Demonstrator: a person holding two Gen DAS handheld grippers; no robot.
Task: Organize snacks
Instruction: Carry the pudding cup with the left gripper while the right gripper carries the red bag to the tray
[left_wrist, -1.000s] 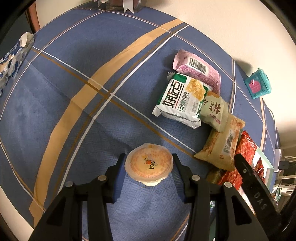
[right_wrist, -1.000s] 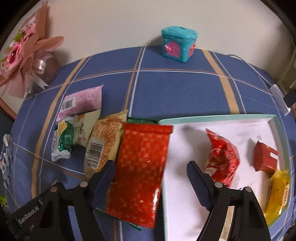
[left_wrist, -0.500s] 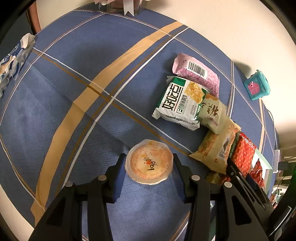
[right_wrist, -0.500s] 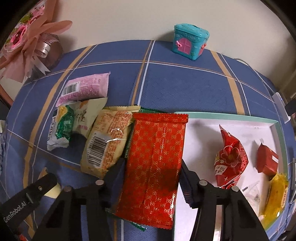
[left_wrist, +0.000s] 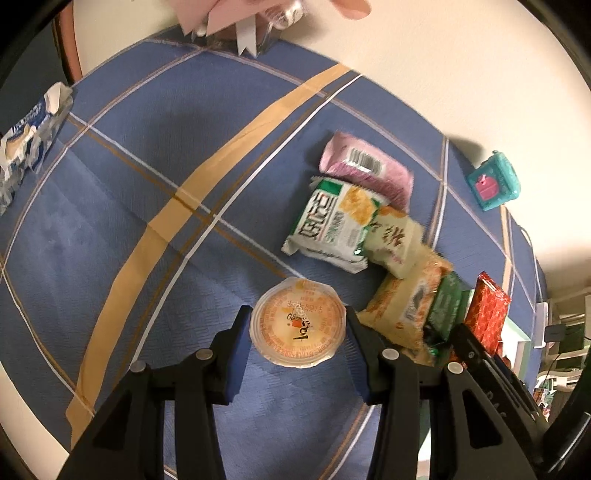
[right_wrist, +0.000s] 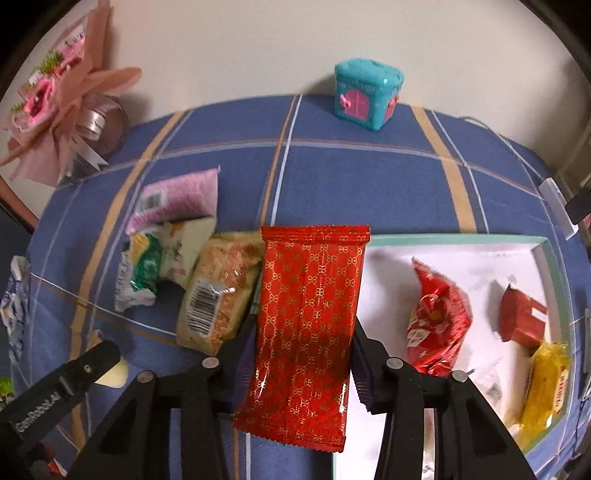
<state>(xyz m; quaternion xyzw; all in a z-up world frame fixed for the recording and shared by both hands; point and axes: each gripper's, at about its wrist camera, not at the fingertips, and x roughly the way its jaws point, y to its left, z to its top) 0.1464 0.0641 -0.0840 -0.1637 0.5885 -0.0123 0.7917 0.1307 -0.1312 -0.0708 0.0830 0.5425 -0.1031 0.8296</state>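
My left gripper is shut on an orange-lidded jelly cup and holds it above the blue plaid tablecloth. My right gripper is shut on a red gold-patterned packet, lifted and tilted beside the white tray. A row of packets lies on the cloth: pink, green-and-white, cream, orange and dark green. The tray holds a red foil bag, a small red box and a yellow packet.
A teal toy house box stands at the table's far edge by the wall. A pink bouquet stands at the far left corner. A blue-and-white packet lies at the left edge. The other gripper shows low at left.
My right gripper has closed on the red packet and lifted it off the pile, uncovering the dark green packet. My left gripper has raised the jelly cup and drifted slightly.
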